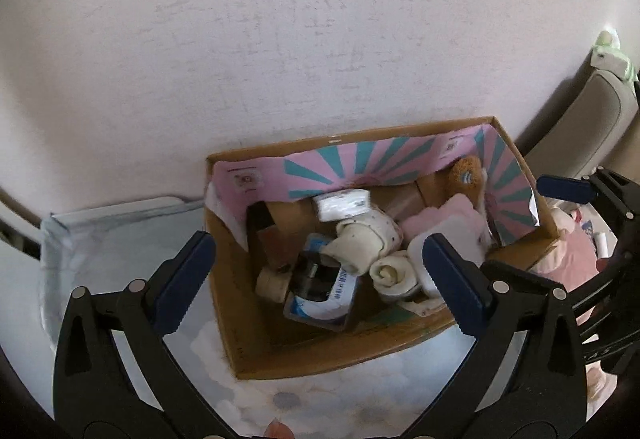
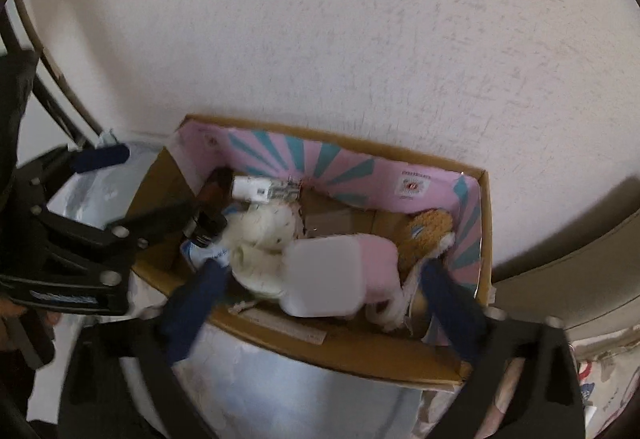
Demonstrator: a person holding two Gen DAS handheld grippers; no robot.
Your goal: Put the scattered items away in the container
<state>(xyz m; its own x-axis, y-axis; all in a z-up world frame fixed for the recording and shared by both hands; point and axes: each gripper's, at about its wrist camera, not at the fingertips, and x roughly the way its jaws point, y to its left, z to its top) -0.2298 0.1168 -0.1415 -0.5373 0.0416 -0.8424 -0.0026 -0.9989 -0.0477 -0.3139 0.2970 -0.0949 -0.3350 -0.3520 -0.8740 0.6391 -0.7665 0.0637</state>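
Observation:
A cardboard box [image 1: 240, 319] lined with pink and teal paper stands against the wall, also in the right wrist view [image 2: 340, 355]. Inside lie rolled cream cloths [image 1: 394, 275], a white packet [image 1: 340, 205], a blue-and-white package [image 1: 320, 299], a brown plush toy [image 2: 424, 239], a pink cloth [image 2: 380, 263] and a white plastic tub [image 2: 324, 275]. My left gripper [image 1: 320, 275] hangs open over the box's near half, nothing in it. My right gripper [image 2: 322, 275] is open too. The tub lies between its blue fingers [image 2: 200, 303] without touching either.
The box rests on a silvery sheet [image 1: 120, 239] over a low surface. A textured pale wall [image 1: 320, 39] rises right behind it. A beige seat [image 1: 592, 127] stands to the right, with pink fabric [image 1: 568, 247] beside the box. A person's hand [image 2: 8, 315] shows at the left edge.

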